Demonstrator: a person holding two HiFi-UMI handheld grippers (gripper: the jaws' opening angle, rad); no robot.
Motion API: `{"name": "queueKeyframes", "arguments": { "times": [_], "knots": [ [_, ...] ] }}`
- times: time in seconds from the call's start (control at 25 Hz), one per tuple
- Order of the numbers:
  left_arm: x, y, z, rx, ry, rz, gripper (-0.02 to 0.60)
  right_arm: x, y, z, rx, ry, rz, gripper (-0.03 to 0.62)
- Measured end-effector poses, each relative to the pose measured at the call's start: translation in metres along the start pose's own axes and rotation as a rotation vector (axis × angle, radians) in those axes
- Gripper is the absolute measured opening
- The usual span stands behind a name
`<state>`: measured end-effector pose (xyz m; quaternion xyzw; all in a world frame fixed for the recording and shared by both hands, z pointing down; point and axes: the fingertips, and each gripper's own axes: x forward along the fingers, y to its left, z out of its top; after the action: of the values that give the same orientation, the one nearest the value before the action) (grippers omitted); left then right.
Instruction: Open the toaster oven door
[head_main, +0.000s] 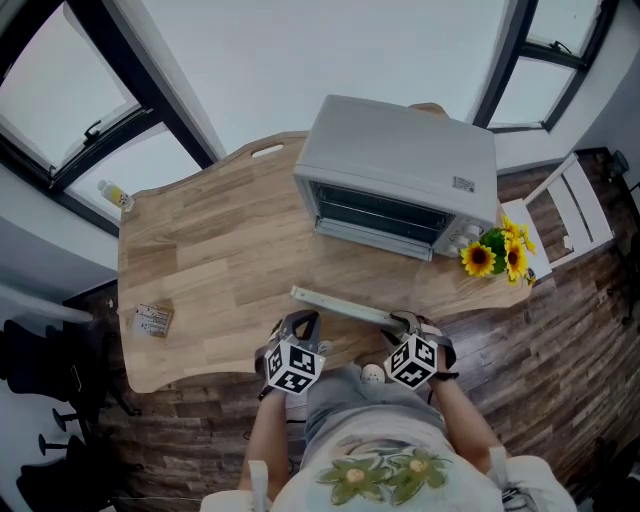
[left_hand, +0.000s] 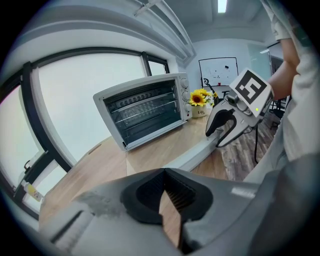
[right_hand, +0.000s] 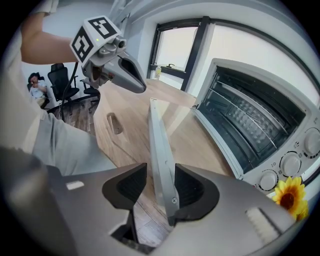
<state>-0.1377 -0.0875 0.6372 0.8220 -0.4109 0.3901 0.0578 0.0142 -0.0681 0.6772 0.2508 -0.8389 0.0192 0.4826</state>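
Looking down from the head view, the toaster oven (head_main: 400, 165) sits at the far side of a wooden table (head_main: 200, 270), its mouth uncovered. The toaster oven door (head_main: 345, 303) is swung down toward the person, its pale front edge lying level over the near part of the table. The left gripper (head_main: 303, 322) is just beside that edge at its left end and the right gripper (head_main: 410, 322) is at its right end. This view alone also shows a small packet (head_main: 152, 320) near the table's left edge, a bottle (head_main: 115, 195) on the window sill and a white chair (head_main: 575, 215). Sunflowers (head_main: 495, 255) stand by the oven's right corner.

The left gripper view settles what the head view cannot: the left jaws are pressed together with nothing between them, only bare wood showing beyond. It shows the oven's wire racks from a low angle, the right gripper out at the end of the door's edge, and a whiteboard (left_hand: 217, 72) on the far wall.

The right gripper view shows its 2 jaws standing wide apart with the door's front edge running between them, close against 1 pad and clear of the other. Only here do the oven's knobs (right_hand: 290, 162) show close up, and a person (right_hand: 35, 85) sits on a black office chair far behind.
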Motion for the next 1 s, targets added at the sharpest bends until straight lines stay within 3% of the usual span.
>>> {"name": "queueKeyframes", "arguments": {
  "times": [0.64, 0.8, 1.0],
  "knots": [
    [-0.007, 0.005, 0.031, -0.046, -0.085, 0.012, 0.005, -0.030, -0.024, 0.040, 0.084, -0.166, -0.095, 0.173],
    [-0.010, 0.006, 0.045, -0.098, -0.133, 0.018, 0.005, -0.051, -0.041, 0.059, 0.172, -0.273, -0.152, 0.122],
    [-0.013, 0.008, 0.060, -0.134, -0.174, 0.029, 0.005, -0.069, -0.056, 0.068, 0.235, -0.345, -0.193, 0.000]
  ]
}}
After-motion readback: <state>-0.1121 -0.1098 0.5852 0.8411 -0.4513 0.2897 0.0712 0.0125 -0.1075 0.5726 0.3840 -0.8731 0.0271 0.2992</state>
